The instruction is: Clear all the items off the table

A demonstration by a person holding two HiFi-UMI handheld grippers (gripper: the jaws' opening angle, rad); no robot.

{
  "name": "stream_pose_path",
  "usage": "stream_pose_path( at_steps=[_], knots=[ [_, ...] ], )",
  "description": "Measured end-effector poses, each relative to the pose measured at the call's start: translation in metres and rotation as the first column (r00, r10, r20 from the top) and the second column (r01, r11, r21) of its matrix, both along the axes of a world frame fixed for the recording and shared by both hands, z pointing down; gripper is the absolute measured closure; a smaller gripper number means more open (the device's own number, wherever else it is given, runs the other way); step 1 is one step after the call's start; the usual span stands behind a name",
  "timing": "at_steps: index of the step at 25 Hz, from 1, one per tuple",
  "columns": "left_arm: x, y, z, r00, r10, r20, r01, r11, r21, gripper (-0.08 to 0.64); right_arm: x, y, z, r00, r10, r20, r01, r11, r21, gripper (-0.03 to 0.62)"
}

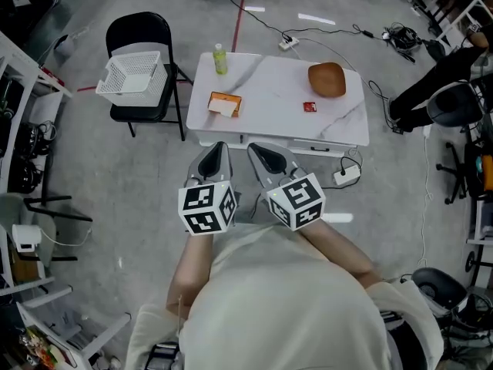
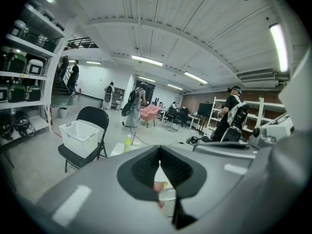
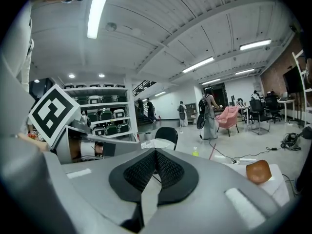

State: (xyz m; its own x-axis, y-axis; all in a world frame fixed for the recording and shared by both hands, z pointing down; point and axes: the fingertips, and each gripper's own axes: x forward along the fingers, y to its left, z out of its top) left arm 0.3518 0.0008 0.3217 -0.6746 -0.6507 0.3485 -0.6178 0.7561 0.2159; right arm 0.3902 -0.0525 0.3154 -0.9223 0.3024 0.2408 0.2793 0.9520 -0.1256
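A white table stands ahead of me. On it are a green bottle, an orange and white box, a small red packet and a brown bowl. My left gripper and right gripper are held side by side short of the table's near edge, both shut with nothing in them. The left gripper view shows the shut left gripper with the bottle beyond it. From the right gripper I see the bowl and the bottle.
A white basket sits on a black folding chair left of the table. A power strip and cables lie on the floor by the table's right end. Shelves line the left side. People stand far off in the room.
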Motion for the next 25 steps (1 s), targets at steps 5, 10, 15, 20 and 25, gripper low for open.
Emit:
stream_pose_path(
  at_steps=[5, 10, 15, 20, 25],
  knots=[
    [-0.031, 0.016, 0.001, 1.000, 0.001, -0.007, -0.001, 1.000, 0.000, 0.551, -0.030, 0.012, -0.001, 1.000, 0.018, -0.004, -0.018, 1.000, 0.002, 0.594],
    [-0.064, 0.036, 0.004, 1.000, 0.017, -0.011, -0.017, 1.000, 0.002, 0.551, -0.059, 0.027, 0.002, 0.999, 0.040, -0.006, -0.040, 0.999, 0.002, 0.595],
    [-0.098, 0.052, 0.009, 0.999, 0.042, -0.019, -0.042, 0.999, -0.009, 0.551, -0.090, 0.034, 0.005, 0.996, 0.086, -0.012, -0.086, 0.996, -0.003, 0.594],
    [-0.124, 0.066, 0.020, 0.996, 0.075, -0.041, -0.076, 0.997, -0.019, 0.551, -0.117, 0.038, 0.010, 0.990, 0.138, -0.019, -0.138, 0.990, 0.002, 0.594],
    [-0.137, 0.078, 0.028, 0.992, 0.107, -0.066, -0.109, 0.994, -0.025, 0.551, -0.134, 0.043, 0.012, 0.984, 0.174, -0.035, -0.174, 0.985, 0.008, 0.594]
  ],
)
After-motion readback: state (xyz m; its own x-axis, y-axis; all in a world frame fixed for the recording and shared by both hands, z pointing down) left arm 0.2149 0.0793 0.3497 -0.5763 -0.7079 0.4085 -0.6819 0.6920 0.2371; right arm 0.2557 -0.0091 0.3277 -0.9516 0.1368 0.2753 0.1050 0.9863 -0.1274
